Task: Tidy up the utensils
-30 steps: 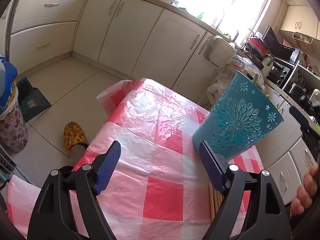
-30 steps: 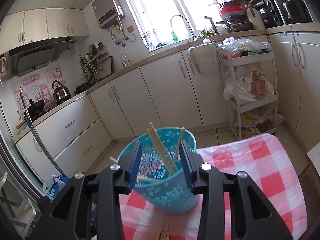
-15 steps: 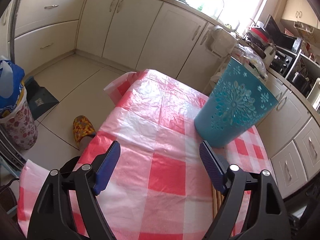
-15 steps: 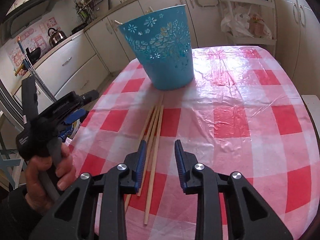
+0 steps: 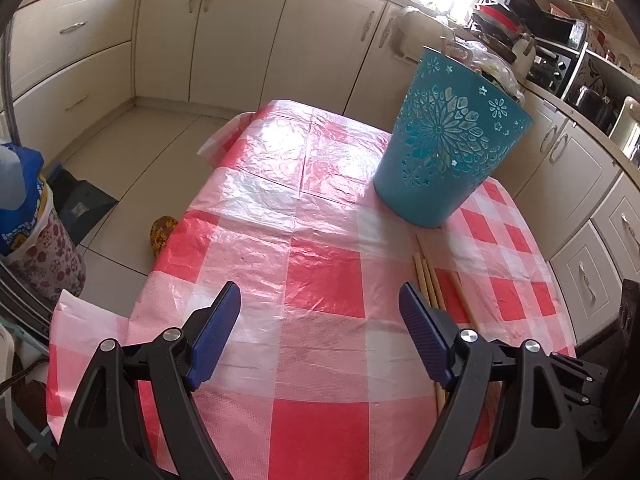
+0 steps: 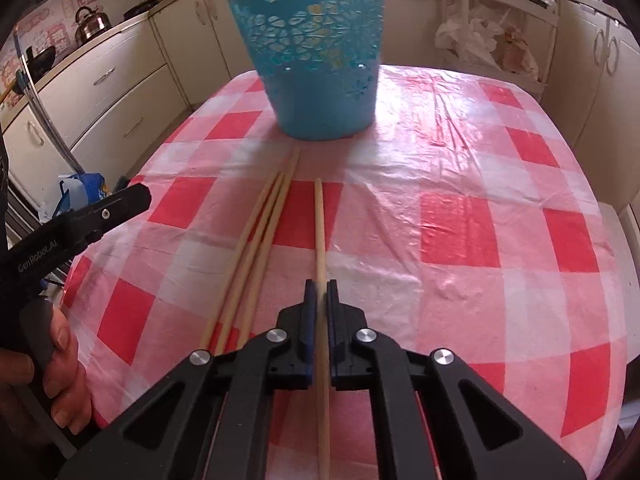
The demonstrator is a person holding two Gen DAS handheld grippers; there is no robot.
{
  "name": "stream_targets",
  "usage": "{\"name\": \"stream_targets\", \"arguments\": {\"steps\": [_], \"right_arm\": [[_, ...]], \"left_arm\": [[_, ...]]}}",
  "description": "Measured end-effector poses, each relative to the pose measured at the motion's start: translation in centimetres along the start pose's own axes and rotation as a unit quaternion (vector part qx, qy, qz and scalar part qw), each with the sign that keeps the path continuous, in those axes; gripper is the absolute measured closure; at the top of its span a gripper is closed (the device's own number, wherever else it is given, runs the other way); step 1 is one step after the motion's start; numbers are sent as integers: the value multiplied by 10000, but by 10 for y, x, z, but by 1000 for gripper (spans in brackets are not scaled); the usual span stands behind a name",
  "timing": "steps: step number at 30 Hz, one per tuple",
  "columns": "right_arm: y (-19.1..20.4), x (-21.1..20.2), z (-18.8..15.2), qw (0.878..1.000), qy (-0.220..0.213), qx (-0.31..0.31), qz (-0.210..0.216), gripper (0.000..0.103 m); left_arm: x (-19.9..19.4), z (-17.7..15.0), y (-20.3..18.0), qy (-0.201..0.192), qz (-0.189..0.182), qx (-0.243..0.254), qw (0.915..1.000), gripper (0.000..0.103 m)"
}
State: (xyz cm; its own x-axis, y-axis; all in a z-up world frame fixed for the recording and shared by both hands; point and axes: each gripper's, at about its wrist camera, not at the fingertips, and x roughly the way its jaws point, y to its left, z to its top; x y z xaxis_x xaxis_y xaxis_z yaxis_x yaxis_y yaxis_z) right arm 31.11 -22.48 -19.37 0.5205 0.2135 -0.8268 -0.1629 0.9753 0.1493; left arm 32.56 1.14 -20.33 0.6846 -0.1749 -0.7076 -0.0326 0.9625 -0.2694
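table point(image 6: 472, 168), under a red-and-white checked plastic cloth, fills both wrist views and carries everything the task concerns. on its far side stands the teal bucket point(image 6: 316, 52), a cut-out flower-pattern pail, upright and open at the top, which presumably serves as the holder the utensils go into; its inside is not visible from either camera. on the cloth just near of the bucket lie the three loose chopsticks point(image 6: 256, 248), close together and roughly parallel, running from near the bucket's base toward the near edge, placed within easy reach of both tools. just right of them, the single chopstick point(image 6: 319, 220) lies a little apart, which leaves room for a finger on each side. the right gripper point(image 6: 320, 284) is tilted down at the cloth with its jaws just closed onto this single chopstick, the blue pads pressing it from both sides near its nearer half, so one stick is taken without disturbing the other three. the left gripper point(image 5: 320, 300) hovers over bare cloth to the left of the sticks, fingers spread wide and empty, apparently standing by. a person's hand point(image 6: 60, 368) holding its handle shows at the left edge of the right wrist view.
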Motion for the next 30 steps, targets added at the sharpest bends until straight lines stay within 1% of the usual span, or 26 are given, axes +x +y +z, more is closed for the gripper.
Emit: {"name": "stream_targets", "arguments": {"steps": [2,5,9,12,13,19,21,22,23,24,25,26,27,28,29,30], "right_arm": [[-14,-6,-4,9995,29,297,57,97],[-27,-10,-10,9978,74,613,225,97],[-36,-13,-16,9948,90,907,456,97],[-37,-15,-16,9939,100,971,513,97],[-36,-16,-15,9940,100,954,523,97],[-29,-23,-3,9973,-118,619,367,95],[-25,-20,4,9981,-136,508,330,95],[-23,-19,6,9985,-147,443,291,94],[-20,-17,8,9990,-157,357,217,89],[-19,-15,11,9994,-180,267,127,82],[-17,-12,12,9996,-188,194,48,79],[-16,-9,13,9998,-173,129,-17,78],[-15,-4,14,9999,-139,66,-73,78],[-14,0,13,9999,-106,20,-117,78],[-15,3,12,9998,-89,-1,-166,80],[-16,3,10,9996,-165,-8,-223,86]], "left_arm": [[3,2,-7,85,-2,146,9999,24],[14,5,-27,334,35,485,9983,24],[31,8,-53,512,230,978,9936,24],[41,6,-67,646,465,1282,9885,24],[43,6,-69,664,486,1329,9877,24],[47,6,-73,748,427,1441,9858,24],[51,7,-74,810,419,1511,9843,30],[52,7,-74,842,391,1526,9839,31],[52,6,-75,849,379,1564,9833,34],[52,6,-76,837,359,1602,9829,37],[53,5,-77,827,368,1647,9822,38],[53,5,-78,808,386,1707,9812,42],[53,5,-79,788,371,1763,9805,50],[53,5,-81,778,324,1829,9795,54],[52,5,-81,782,237,1874,9789,63],[52,6,-82,793,144,1906,9783,76]]}}
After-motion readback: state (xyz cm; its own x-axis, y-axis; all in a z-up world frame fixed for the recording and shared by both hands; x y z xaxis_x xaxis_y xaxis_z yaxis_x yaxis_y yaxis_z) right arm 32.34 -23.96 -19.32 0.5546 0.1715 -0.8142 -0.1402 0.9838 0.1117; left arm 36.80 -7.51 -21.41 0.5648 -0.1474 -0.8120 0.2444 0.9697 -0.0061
